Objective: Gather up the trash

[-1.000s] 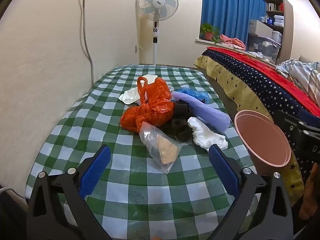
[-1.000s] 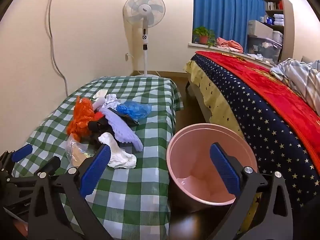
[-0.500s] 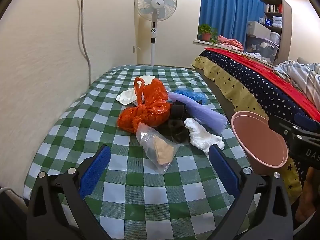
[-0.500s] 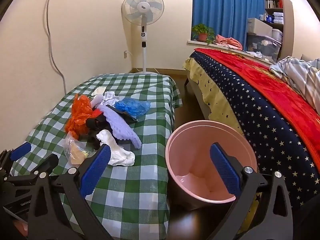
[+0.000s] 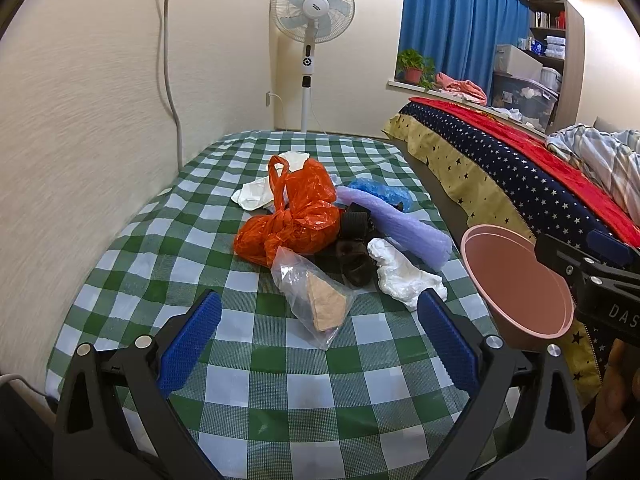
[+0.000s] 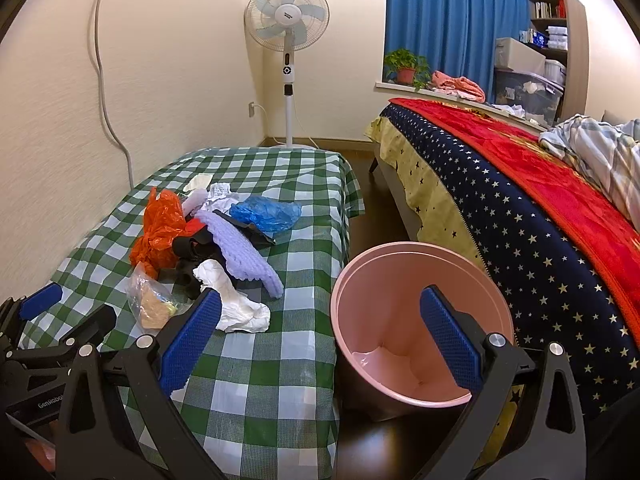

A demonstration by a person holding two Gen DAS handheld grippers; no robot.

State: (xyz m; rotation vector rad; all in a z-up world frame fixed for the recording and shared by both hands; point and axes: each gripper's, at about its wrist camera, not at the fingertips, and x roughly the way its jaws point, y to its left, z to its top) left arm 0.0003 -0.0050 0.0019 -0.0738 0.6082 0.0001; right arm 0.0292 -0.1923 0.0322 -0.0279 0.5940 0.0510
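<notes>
**Trash heap on checked desk, bin beside it**

Left wrist view: left tongs (image 5: 318, 344) spread wide, nothing between the blue pads. They hang above the near end of the desk (image 5: 132, 264), which wears a green-and-white checked cloth. Trash heap lies mid-desk. Orange bag (image 5: 298, 216) at its centre, knotted. Just in front of the orange bag: clear bag (image 5: 316, 300) with a tan piece inside. Right of the orange bag: dark wad (image 5: 356, 252), then white wad (image 5: 404, 276), then lilac foam sheet (image 5: 400, 228). Behind it: white paper (image 5: 256, 196) and blue bag (image 5: 384, 192). Pink bin (image 5: 516, 284) off the desk's right edge, right tongs partly before it.

Right wrist view: right tongs (image 6: 320, 344) also spread apart, empty. Bin (image 6: 404, 264) on the dark floor, close against the desk's (image 6: 280, 364) right side, between desk and bed (image 6: 520, 208); looks empty inside. Heap sits left of the bin, white wad (image 6: 236, 300) nearest it. Left tongs (image 6: 52, 320) at lower left. Fan (image 6: 288, 24) stands in the far corner.
</notes>
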